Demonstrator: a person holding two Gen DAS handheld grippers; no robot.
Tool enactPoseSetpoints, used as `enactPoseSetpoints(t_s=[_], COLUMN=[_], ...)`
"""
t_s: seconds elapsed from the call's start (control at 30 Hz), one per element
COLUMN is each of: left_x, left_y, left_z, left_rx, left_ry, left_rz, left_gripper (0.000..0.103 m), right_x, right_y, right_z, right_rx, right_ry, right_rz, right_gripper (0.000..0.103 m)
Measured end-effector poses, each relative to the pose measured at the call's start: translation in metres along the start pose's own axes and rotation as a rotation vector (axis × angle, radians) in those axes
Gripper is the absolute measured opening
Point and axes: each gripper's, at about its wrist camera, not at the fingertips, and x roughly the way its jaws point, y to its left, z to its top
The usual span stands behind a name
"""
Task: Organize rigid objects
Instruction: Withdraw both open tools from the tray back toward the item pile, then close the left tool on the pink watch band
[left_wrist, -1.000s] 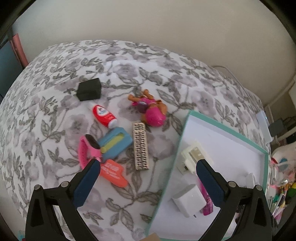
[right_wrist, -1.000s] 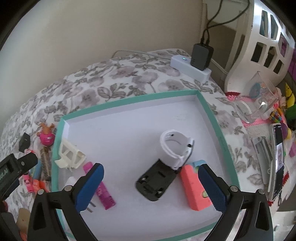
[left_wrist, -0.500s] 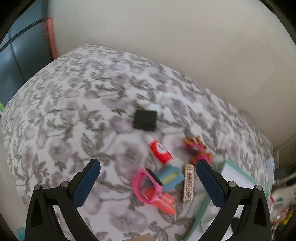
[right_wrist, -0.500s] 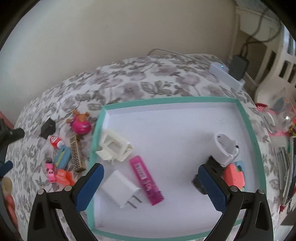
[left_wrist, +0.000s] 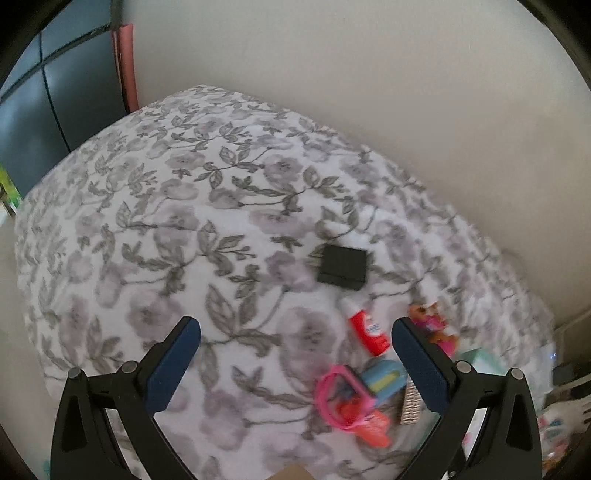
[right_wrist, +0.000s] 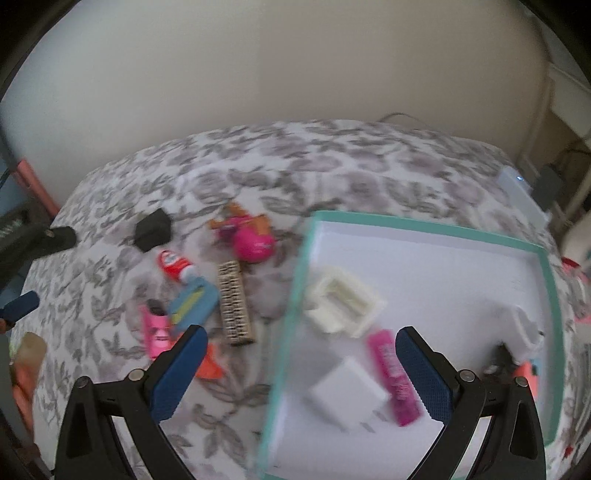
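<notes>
The left claw (left_wrist: 295, 332) hung over the bed (left_wrist: 155, 229) with its blue pads spread wide and nothing between them. The right claw (right_wrist: 301, 341) was likewise wide and empty, straddling the near left rim of the teal-edged tray (right_wrist: 424, 223).

On the flowered bedspread, near the tray's left edge, lay a loose cluster of small things. The black cube charger (left_wrist: 341, 267) sat farthest toward the wall, apart from the rest, its prongs pointing away from the tray. Just below it the red tube (left_wrist: 367, 330) lay with its long axis running from the wall side toward the near edge, its white cap toward the charger. The pink doll (right_wrist: 245, 236) lay beside the tray's far left corner. The beaded strip (right_wrist: 234, 302) stretched lengthwise roughly parallel to the tray's left rim, and the blue case (right_wrist: 194, 304) lay slanted just left of it — touching or nearly so. A pink ring-shaped piece (left_wrist: 343, 398) overlapped an orange item (left_wrist: 369, 428) at the near end of the cluster.

Inside the tray, a cream plastic bracket (right_wrist: 343, 299) rested against the left wall; the white plug adapter (right_wrist: 345, 393) and a magenta tube (right_wrist: 393, 374) lay near the front, the tube's long axis running front to back. The views were motion-blurred, so finer detail could not be made out.
</notes>
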Motion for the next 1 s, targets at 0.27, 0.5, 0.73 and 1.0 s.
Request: enactPoseSetpoints(t_s=[0.27,0.5,0.73,1.0], left_x=[0.044,0.061,0.074,0.094], left_y=[0.004,-0.007,-0.016,-0.021], left_z=[-0.013,-0.021,-0.026,-0.037], left_rx=[0.04,0.057,0.054,-0.037], left_ry=[0.168,0.23,0.304,0.437], left_rz=[0.033,-0.011,-0.057,-0.196], left_gripper=[0.103,0.103,0.103,0.103], right_x=[0.018,0.03,0.04,0.038], right_y=[0.024,0.013,-0.001,-0.007], right_z=[0.003,0.015,0.027,0.03], right_rx=[-0.039,0.028,0.101,0.102], right_ry=[0.032,0.059,0.077,0.074], right_rz=[0.0,-0.026,-0.037,-0.051], right_gripper=[0.103,0.103,0.103,0.103])
